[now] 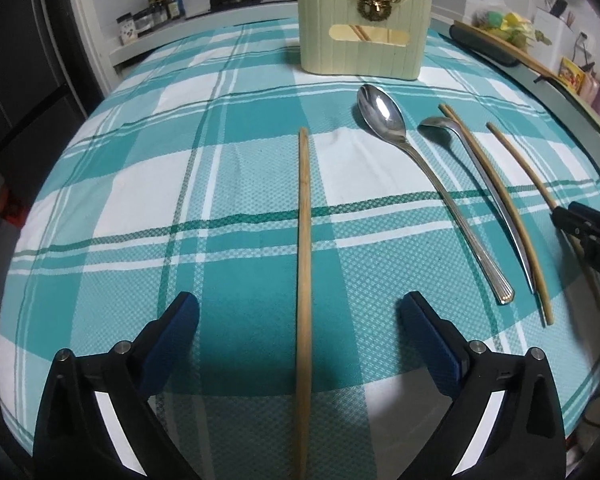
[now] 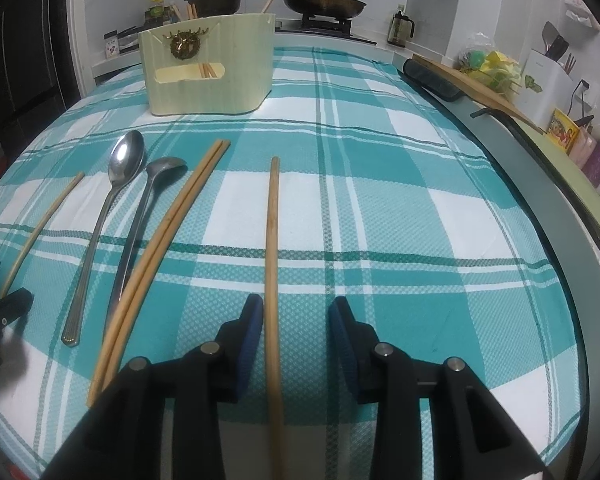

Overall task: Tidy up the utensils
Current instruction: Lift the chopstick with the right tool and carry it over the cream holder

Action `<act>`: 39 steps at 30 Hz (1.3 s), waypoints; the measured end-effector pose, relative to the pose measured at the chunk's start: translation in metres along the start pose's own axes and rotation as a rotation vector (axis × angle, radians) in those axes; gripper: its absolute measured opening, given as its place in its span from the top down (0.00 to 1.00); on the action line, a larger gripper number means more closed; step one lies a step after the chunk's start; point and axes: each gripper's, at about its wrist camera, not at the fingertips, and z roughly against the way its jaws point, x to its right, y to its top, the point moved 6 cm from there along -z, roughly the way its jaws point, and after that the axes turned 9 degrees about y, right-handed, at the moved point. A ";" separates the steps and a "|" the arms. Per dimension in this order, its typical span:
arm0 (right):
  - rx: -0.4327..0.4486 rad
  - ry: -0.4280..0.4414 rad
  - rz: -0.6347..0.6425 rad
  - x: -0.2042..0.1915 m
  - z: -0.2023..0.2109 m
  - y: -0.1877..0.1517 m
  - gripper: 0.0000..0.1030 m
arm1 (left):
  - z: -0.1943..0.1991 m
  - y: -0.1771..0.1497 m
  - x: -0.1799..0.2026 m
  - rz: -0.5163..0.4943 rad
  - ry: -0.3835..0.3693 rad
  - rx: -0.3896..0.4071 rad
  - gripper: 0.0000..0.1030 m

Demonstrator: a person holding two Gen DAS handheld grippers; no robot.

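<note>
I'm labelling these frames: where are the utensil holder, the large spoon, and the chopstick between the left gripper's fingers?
utensil holder (image 1: 364,46), left wrist view, front wall.
large spoon (image 1: 382,114), left wrist view, bowl.
chopstick (image 1: 305,216), left wrist view, mid-shaft.

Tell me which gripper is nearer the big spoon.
Left. The left gripper straddles the chopstick right beside the big spoon; the right gripper sits beyond the small spoon and chopstick pair.
</note>
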 end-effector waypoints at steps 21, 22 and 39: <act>-0.006 0.024 -0.018 0.003 -0.001 0.000 0.64 | 0.003 -0.002 -0.003 -0.018 -0.064 -0.044 0.03; -0.025 0.043 -0.006 0.004 -0.003 0.002 0.64 | 0.006 0.000 -0.006 -0.014 -0.082 -0.039 0.08; -0.322 0.269 0.112 -0.005 -0.052 0.062 0.63 | -0.046 0.072 0.004 -0.181 -0.117 -0.152 0.25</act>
